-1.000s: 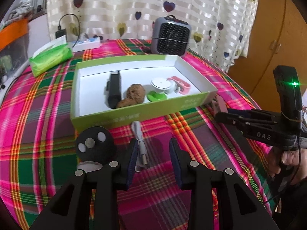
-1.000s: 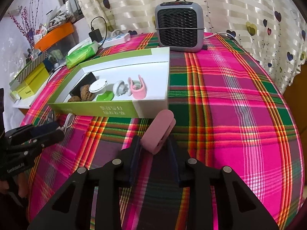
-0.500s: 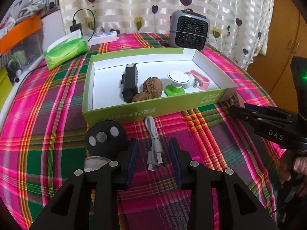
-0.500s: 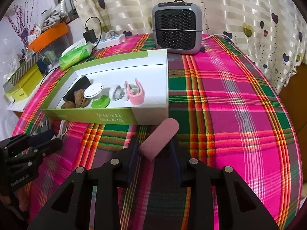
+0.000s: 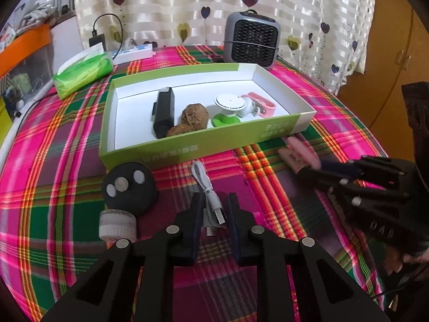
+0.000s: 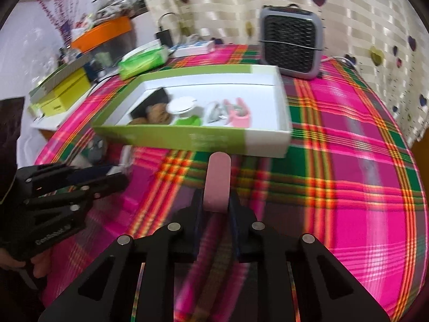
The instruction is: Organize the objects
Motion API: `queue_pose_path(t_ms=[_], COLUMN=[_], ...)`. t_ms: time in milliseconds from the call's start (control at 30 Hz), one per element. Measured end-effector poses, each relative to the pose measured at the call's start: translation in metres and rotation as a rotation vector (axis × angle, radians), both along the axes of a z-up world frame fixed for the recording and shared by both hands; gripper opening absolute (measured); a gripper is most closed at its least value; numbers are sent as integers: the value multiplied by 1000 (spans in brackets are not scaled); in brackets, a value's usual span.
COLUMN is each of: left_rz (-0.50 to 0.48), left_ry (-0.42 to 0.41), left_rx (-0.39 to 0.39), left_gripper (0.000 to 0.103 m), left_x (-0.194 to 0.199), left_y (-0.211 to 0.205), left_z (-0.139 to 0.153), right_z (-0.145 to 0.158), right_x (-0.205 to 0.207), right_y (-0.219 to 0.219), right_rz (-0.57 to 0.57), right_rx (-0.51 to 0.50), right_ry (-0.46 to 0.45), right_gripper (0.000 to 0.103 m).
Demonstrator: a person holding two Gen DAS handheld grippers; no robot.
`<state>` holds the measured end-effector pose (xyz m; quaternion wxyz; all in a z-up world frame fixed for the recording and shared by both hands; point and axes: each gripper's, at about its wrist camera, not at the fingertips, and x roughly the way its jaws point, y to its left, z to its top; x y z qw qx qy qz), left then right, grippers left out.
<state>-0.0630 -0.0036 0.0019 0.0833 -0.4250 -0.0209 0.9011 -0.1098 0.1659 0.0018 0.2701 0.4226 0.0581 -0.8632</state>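
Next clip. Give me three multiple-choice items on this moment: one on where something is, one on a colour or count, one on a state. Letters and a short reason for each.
1. Where does the white USB cable lie?
A. inside the green box
B. on the tablecloth, its plug end between the left gripper's fingers
C. on top of the heater

2. What colour is the outside of the open box?
A. light green
B. orange
C. blue

3. What is the right gripper doing?
A. standing wide open over nothing
B. shut on the pink clip
C. holding a walnut

Key: 1 B, the cable runs from the box front down to the left gripper, whose fingers have just been closing around it. 2 A, its front wall is light green. 3 B, the right gripper's fingers have just closed, pressing both sides of the clip.
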Motion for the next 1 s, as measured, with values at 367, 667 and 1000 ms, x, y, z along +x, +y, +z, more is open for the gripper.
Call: queue_pose_path(t_ms=[367,667,1000], left_rz=[18,32,10], left_ry=[-2,1,2], left_rx=[2,-35,-26], left_gripper=[16,16,14], left_x=[1,2,5], left_y=[2,8,16], left_z=[0,0,0], right_z=[-2,-1,0], right_x=[2,4,12], right_y=[-12,-17,-23], right_rz=[38,57,95], right_rx=[7,14,3], right_ry=[-8,8,12], right_gripper=[23,19,19])
